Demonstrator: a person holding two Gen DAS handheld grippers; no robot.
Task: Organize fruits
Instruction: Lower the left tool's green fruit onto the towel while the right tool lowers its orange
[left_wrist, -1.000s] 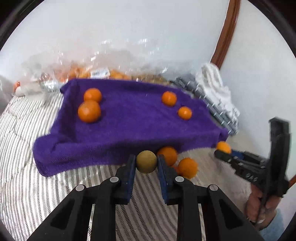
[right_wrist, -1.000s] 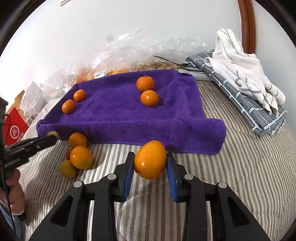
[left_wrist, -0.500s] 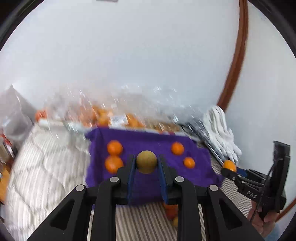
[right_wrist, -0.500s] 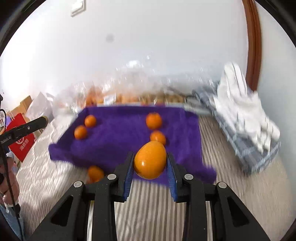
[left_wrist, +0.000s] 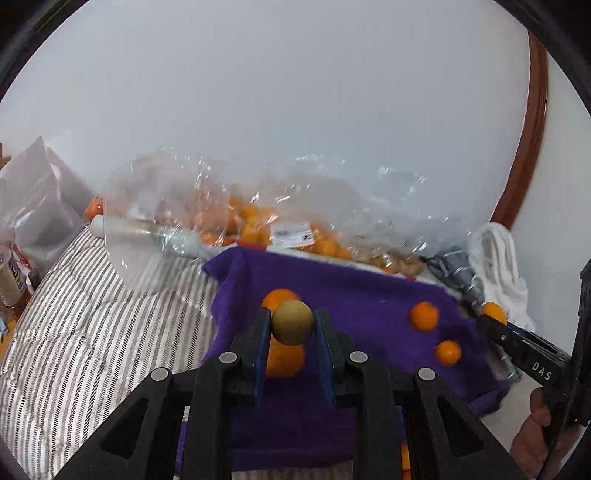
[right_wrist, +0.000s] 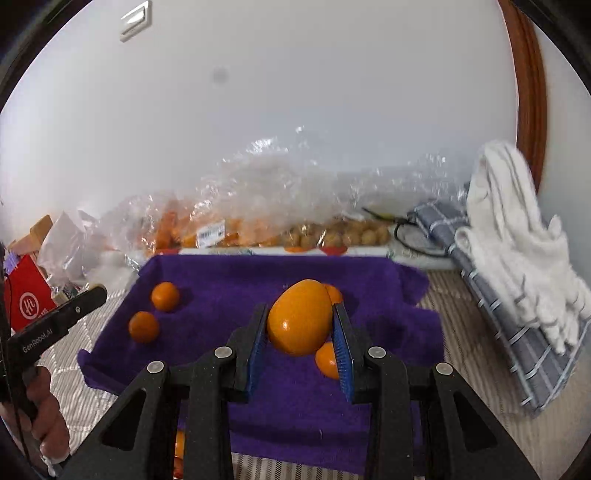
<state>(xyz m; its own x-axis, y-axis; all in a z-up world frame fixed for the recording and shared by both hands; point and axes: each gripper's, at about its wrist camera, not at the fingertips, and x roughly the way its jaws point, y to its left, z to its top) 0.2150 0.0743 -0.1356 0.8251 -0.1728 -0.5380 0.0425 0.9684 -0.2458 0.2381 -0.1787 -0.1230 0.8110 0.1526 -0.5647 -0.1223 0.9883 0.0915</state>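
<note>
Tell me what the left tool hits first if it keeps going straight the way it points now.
Probably the purple towel: the left tool, shut on a yellowish-brown fruit, aims down at two oranges lying there. Depth is unclear, so fruit may touch first.

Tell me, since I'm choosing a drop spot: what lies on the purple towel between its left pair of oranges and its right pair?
Nothing: in the right wrist view the purple towel is bare between the left pair and the right pair.

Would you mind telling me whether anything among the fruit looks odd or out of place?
The small fruit gripped by the left gripper is dull brownish-green, unlike the bright orange fruit in the right gripper and those lying on the purple towel.
</note>
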